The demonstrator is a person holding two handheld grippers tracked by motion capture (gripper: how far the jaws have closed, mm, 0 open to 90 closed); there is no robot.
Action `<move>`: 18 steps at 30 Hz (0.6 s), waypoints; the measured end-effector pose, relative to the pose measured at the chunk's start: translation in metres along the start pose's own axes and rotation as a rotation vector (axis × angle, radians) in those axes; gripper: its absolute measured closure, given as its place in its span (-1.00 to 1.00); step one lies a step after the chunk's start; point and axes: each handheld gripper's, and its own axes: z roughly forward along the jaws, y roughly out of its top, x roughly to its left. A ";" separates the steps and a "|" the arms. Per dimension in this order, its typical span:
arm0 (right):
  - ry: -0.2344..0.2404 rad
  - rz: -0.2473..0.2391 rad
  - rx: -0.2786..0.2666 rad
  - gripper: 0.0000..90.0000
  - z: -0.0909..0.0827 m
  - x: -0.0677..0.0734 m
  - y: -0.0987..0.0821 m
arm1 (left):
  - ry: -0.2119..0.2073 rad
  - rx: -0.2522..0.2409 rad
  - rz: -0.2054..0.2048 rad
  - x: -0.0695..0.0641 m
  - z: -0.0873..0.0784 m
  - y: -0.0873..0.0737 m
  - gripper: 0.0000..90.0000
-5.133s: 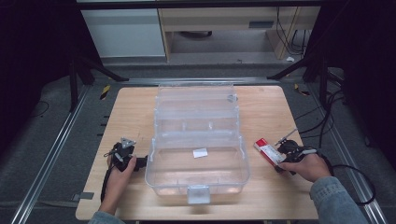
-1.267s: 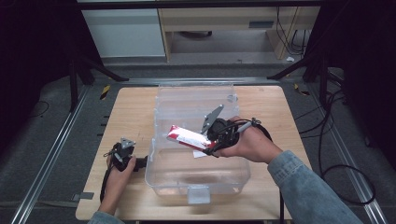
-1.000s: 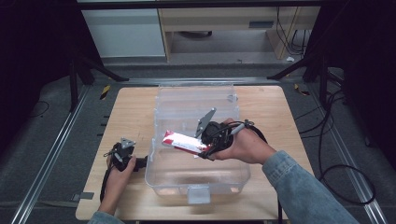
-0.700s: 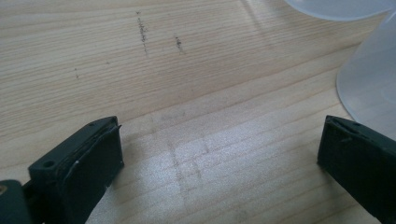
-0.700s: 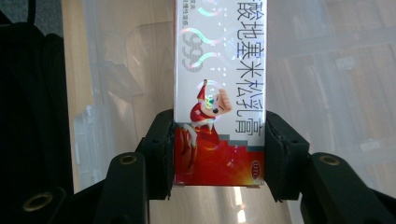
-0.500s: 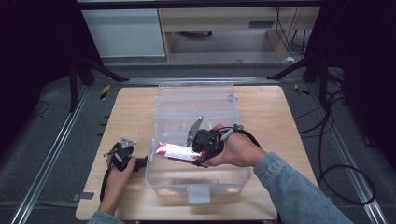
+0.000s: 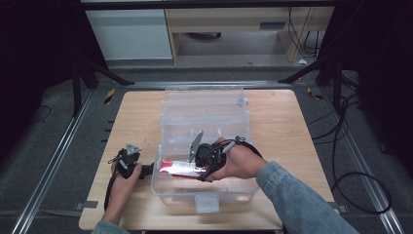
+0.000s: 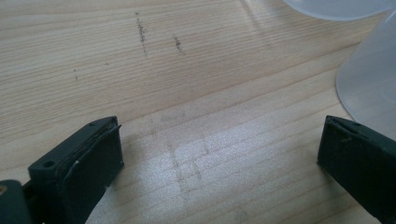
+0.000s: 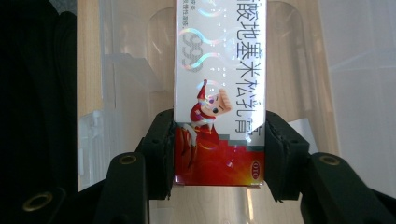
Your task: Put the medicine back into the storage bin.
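Wooden table (image 7: 292, 126), clear plastic bin (image 7: 204, 114) at centre — right gripper (image 7: 202, 163) clamps the red-and-white box (image 7: 178, 168) over the bin's near left corner, likely lowering and letting go next, while left gripper (image 7: 127, 161) idles beside the bin, jaws parted.

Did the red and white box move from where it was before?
Yes. The red and white box went from the table's right side leftward into the clear bin.

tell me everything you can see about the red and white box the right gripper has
The box is a slim carton, glossy white with black Chinese print, a holographic 999 mark, and a red end bearing a cartoon figure. The right gripper clamps that red end between both jaws. In the high view it lies level over the clear bin, pointing left.
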 end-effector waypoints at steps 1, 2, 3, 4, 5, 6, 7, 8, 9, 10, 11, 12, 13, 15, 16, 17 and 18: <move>0.003 -0.003 0.005 0.14 0.001 0.000 0.000 | 0.000 0.000 0.000 0.000 0.000 0.000 -1.00; 0.005 -0.006 0.011 0.14 0.003 0.000 0.001 | 0.000 0.000 0.000 0.000 0.000 0.000 -1.00; 0.005 -0.006 0.011 0.14 0.003 0.000 0.001 | 0.000 0.000 0.000 0.000 0.000 0.000 -1.00; 0.009 -0.009 0.012 0.14 0.005 -0.001 0.001 | 0.000 0.000 0.000 0.000 0.000 0.000 -1.00; 0.016 -0.012 0.024 0.14 0.008 0.000 0.001 | 0.000 0.000 0.000 0.000 0.000 0.000 -1.00; 0.018 -0.016 0.028 0.14 0.009 0.000 0.002 | 0.000 0.000 0.000 0.000 0.000 0.000 -1.00; 0.024 -0.021 0.028 0.14 0.011 0.000 0.002 | 0.000 0.000 0.000 0.000 0.000 0.000 -1.00; 0.024 -0.021 0.028 0.14 0.011 0.000 0.002 | 0.000 0.000 0.001 0.000 0.000 0.000 -1.00; 0.030 -0.030 0.037 0.14 0.014 0.001 0.004 | -0.001 0.000 0.001 0.000 0.000 0.000 -1.00; 0.030 -0.030 0.037 0.14 0.014 0.001 0.004 | -0.001 0.000 0.001 0.000 0.000 0.000 -1.00; 0.036 -0.035 0.045 0.14 0.017 0.001 0.005 | -0.001 0.000 0.001 0.000 0.000 0.000 -1.00; 0.039 -0.034 0.046 0.14 0.018 0.001 0.005 | -0.001 0.000 0.001 0.000 0.000 0.000 -1.00; 0.039 -0.034 0.046 0.14 0.018 0.001 0.005 | -0.001 0.000 0.001 0.000 0.000 0.000 -1.00; 0.046 -0.040 0.043 0.14 0.021 -0.001 0.006 | -0.001 0.000 0.001 0.000 0.000 0.000 -1.00; 0.046 -0.039 0.045 0.14 0.023 -0.002 0.006 | -0.001 0.000 0.001 0.000 0.000 0.000 -1.00; 0.047 -0.041 0.051 0.14 0.024 -0.003 0.006 | -0.001 0.000 0.001 0.000 0.000 0.000 -1.00; 0.047 -0.041 0.051 0.14 0.024 -0.003 0.006 | -0.001 0.000 0.001 0.000 0.000 0.000 -1.00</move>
